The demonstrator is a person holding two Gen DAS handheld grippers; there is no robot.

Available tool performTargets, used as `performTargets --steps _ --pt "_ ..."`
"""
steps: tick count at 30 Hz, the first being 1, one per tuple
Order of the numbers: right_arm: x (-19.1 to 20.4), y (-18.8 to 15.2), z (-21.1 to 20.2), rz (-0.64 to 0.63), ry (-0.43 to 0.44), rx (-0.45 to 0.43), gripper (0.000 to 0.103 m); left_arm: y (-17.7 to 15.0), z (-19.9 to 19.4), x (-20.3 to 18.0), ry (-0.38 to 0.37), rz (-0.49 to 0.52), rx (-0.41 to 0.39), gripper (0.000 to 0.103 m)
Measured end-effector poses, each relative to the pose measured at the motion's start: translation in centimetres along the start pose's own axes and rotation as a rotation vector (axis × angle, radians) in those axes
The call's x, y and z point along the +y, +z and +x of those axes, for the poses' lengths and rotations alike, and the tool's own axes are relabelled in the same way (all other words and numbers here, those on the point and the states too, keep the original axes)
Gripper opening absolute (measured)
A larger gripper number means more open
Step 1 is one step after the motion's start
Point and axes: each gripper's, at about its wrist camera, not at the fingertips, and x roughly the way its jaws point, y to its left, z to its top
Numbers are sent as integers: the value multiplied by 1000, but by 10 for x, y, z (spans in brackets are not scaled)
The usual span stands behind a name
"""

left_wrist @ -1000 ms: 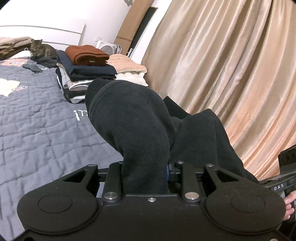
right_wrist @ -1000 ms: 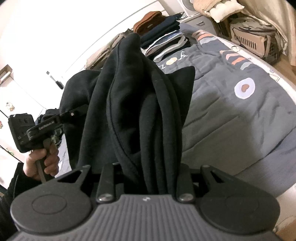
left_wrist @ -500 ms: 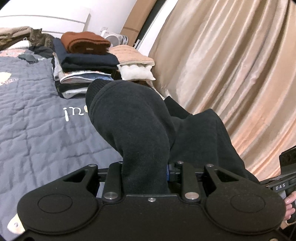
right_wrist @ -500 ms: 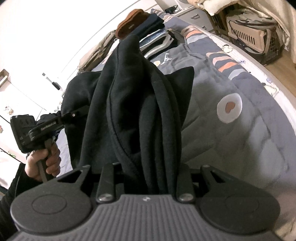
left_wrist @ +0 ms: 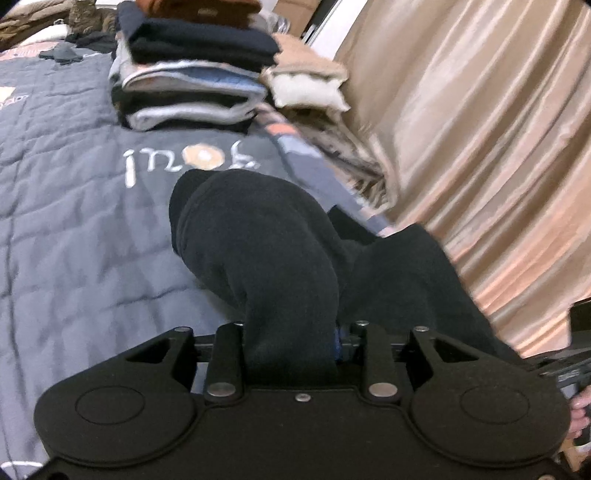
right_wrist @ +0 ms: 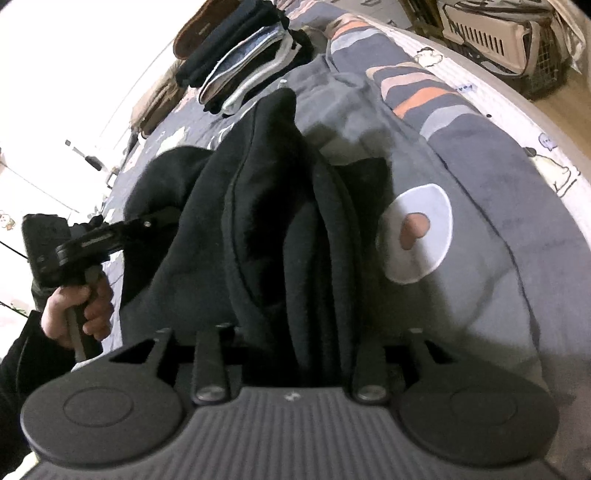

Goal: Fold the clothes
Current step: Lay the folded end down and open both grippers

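Left gripper [left_wrist: 291,347], right gripper [right_wrist: 291,354] — jaws just easing wider, black garment [left_wrist: 266,258] bunched between both.

Dim warm indoor light, blown-out white wall [right_wrist: 74,55], motion-blurred bedding and folded stack [left_wrist: 192,74], strong fisheye bending at edges

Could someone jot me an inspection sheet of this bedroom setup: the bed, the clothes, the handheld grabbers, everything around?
Surface: grey quilted bedspread with white lettering.
Job's things: black fleece garment, bunched, between both grabbers' jaws above the bed.
Clutter: stack of folded clothes; tabby cat at the far end.
Grippers: left gripper and right gripper, jaws just been opening, fleece in both.
Cables: nothing seen.
Surroundings: beige satin curtain; slatted plastic crate on the floor.
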Motion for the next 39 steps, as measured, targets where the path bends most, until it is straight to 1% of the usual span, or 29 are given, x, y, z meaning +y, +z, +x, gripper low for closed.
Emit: performTargets --steps 1,3,4,6,8,10,11,12,14,16,18,22,25,27,28,30,32,37,38,39 --pt "-3 -2 -1 0 8 -7 44 -1 4 3 18 -4 12 41" --pt "-9 -4 -4 5 5 -13 55 -2 5 11 18 -36 21 47" --pt "-11 -5 -8 4 -4 -14 58 -2 3 14 16 -36 17 48" --pt "-14 -7 -16 -10 -24 -16 64 -2 -6 19 31 -22 3 55" --pt "-14 -8 -27 -28 -47 -17 65 -1 -16 23 51 -7 -12 58" --pt "-12 -10 -38 -48 -72 -18 66 2 -29 26 86 15 -38 63" --pt "-10 -10 -44 -58 -85 -19 66 3 -36 27 105 27 -52 67" --pt "-8 -11 -50 -69 -101 -21 66 6 -44 27 133 47 -75 74" --pt "-3 -13 -62 -91 -141 -41 66 13 -59 25 155 79 -112 79" --pt "3 -16 -75 -102 -197 -75 66 21 -72 23 167 107 -144 79" --pt "11 -18 -88 -116 -237 -117 66 29 -76 13 166 168 -152 81" --pt "27 -21 -106 -144 -260 -198 66 41 -57 -17 149 310 -120 82" --pt "44 -22 -107 -166 -235 -244 66 44 -26 -40 148 426 -76 81" --pt "55 -24 -104 -174 -204 -269 67 43 -5 -50 152 484 -38 78" --pt "58 -26 -101 -169 -171 -277 67 43 4 -53 152 501 -22 76" --pt "65 -30 -91 -166 -136 -280 68 44 22 -56 149 521 9 68" --pt "72 -34 -79 -166 -113 -280 68 45 36 -58 145 538 40 65" --pt "77 -38 -64 -157 -69 -289 68 45 57 -62 133 586 80 65" --pt "77 -38 -64 -152 -62 -297 68 46 60 -63 127 591 88 63" --pt "77 -38 -64 -147 -55 -304 68 46 63 -63 120 594 96 58"
